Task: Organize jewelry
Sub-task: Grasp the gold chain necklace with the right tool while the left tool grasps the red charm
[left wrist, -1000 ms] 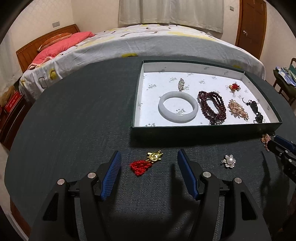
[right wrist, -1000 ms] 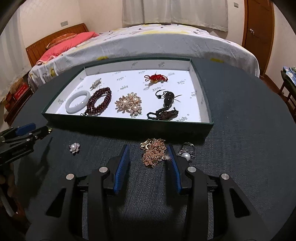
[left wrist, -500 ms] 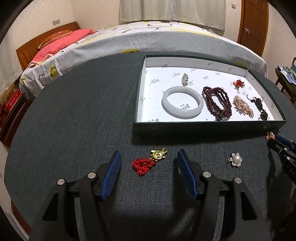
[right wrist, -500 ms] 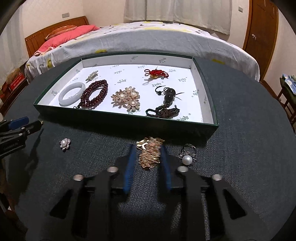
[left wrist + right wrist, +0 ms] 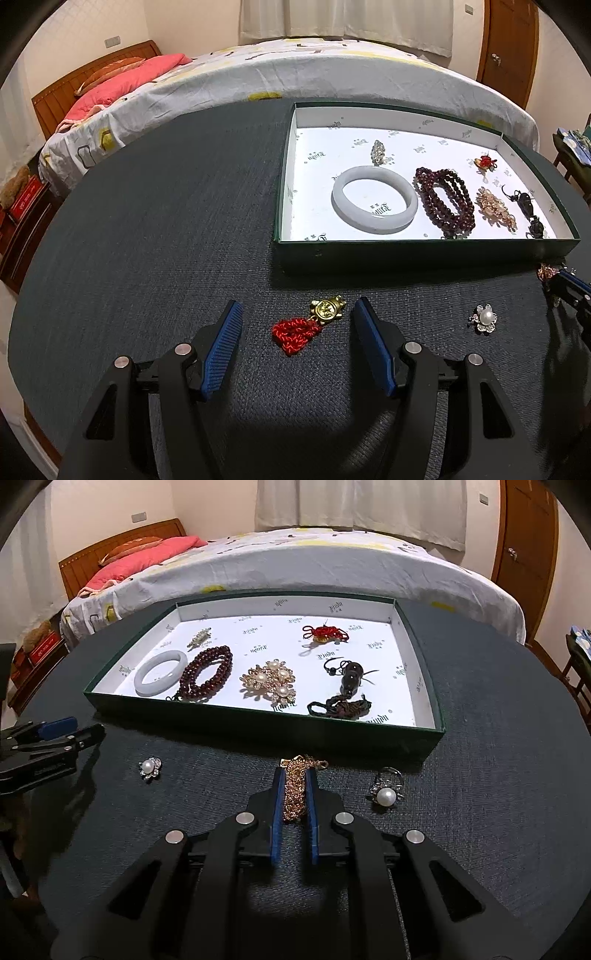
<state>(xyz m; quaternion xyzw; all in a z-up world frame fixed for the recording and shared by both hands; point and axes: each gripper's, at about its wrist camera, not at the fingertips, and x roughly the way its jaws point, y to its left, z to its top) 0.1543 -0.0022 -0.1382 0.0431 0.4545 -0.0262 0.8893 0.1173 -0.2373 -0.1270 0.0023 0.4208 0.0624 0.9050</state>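
Jewelry check: right tool (image 5: pixel 295 794) has just closed on the gold chain (image 5: pixel 295 792) near the bench's front edge, ready for boxing; left tool (image 5: pixel 297 328) stays wide open, empty.

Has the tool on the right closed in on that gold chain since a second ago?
Yes. The right tool has closed inward onto the gold chain, which lies before the green tray.

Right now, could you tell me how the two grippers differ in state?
The left gripper is open, straddling the red charm without touching it; the right gripper is shut on the gold chain. Both sit low over the table, before the tray.
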